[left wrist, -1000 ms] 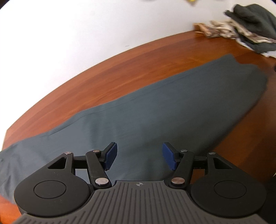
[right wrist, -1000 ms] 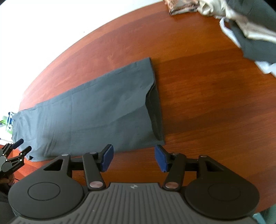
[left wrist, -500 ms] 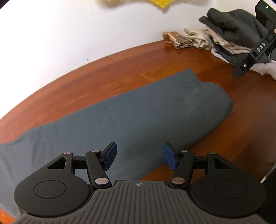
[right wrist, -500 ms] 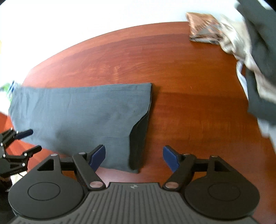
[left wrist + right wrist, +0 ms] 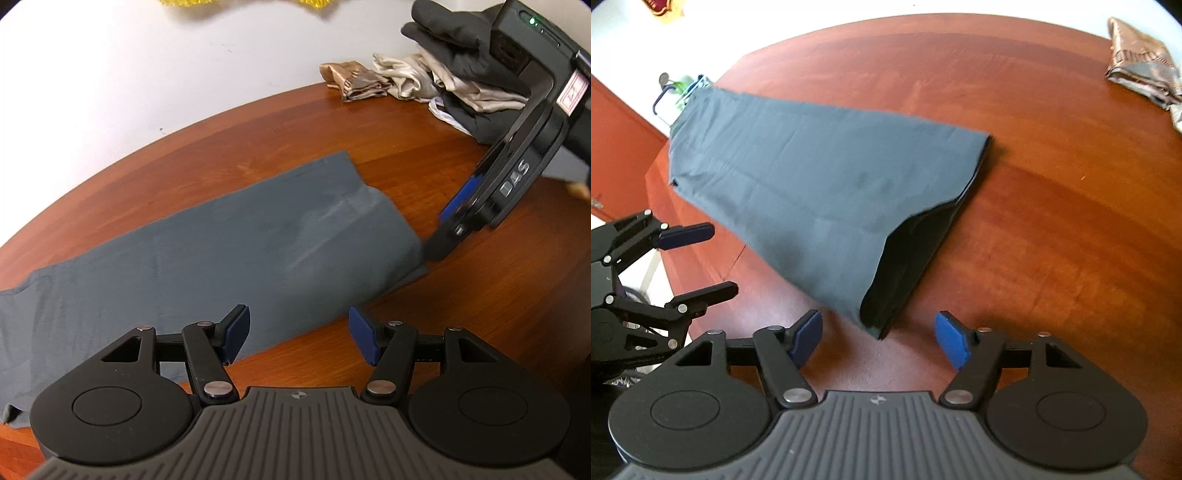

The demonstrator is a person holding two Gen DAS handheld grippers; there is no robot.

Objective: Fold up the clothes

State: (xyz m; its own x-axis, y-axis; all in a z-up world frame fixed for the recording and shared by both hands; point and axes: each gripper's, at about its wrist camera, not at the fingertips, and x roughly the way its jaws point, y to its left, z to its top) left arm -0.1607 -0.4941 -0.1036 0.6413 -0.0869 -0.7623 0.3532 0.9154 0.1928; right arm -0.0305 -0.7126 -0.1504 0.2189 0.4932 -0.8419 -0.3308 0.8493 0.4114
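Note:
A long grey garment [image 5: 229,251], folded lengthwise, lies flat on the brown wooden table [image 5: 480,314]. My left gripper [image 5: 299,334] hovers open over the garment's near edge, with its left pad above the cloth and its right pad above bare wood. In the right wrist view the garment [image 5: 831,192] ends in an open hem, whose near corner [image 5: 882,328] lies just ahead of my right gripper [image 5: 879,332]. The right jaws are closing and the pads stand apart from the cloth. Each gripper shows in the other's view: right gripper [image 5: 448,229], left gripper [image 5: 701,264].
A pile of dark and cream clothes [image 5: 465,81] sits at the far right of the table, beside a folded tan patterned cloth [image 5: 1137,62]. The table edge [image 5: 665,206] runs close to the garment's far end. A white wall stands behind the table.
My left gripper has travelled along the garment toward its hem end. My right gripper has rolled and sunk toward the hem corner, with its jaws widening and then narrowing.

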